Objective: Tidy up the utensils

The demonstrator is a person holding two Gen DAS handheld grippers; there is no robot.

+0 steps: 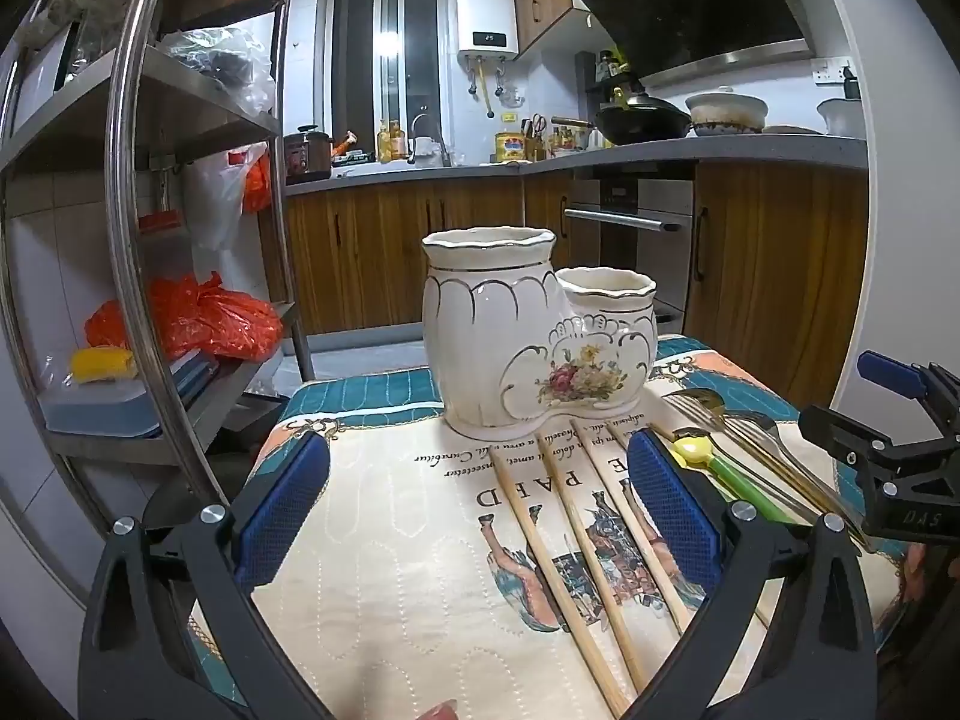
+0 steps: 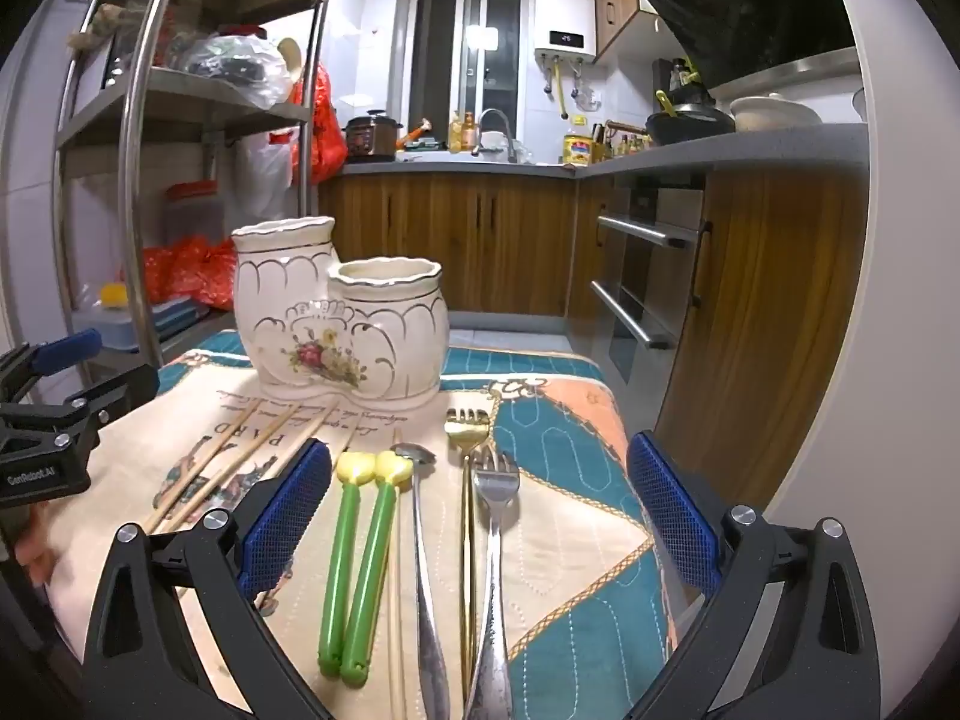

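A white ceramic double-pot utensil holder with a flower print stands on the patterned cloth; it also shows in the right wrist view. Both pots look empty. Several wooden chopsticks lie in front of it, under my open left gripper. In the right wrist view, two green-handled yellow-tipped utensils, a silver spoon, a gold fork and a silver fork lie side by side between the fingers of my open right gripper. More chopsticks lie to its left.
A steel shelf rack with red bags stands left of the table. Wooden kitchen cabinets and an oven stand behind and to the right. The table's far edge lies just behind the holder.
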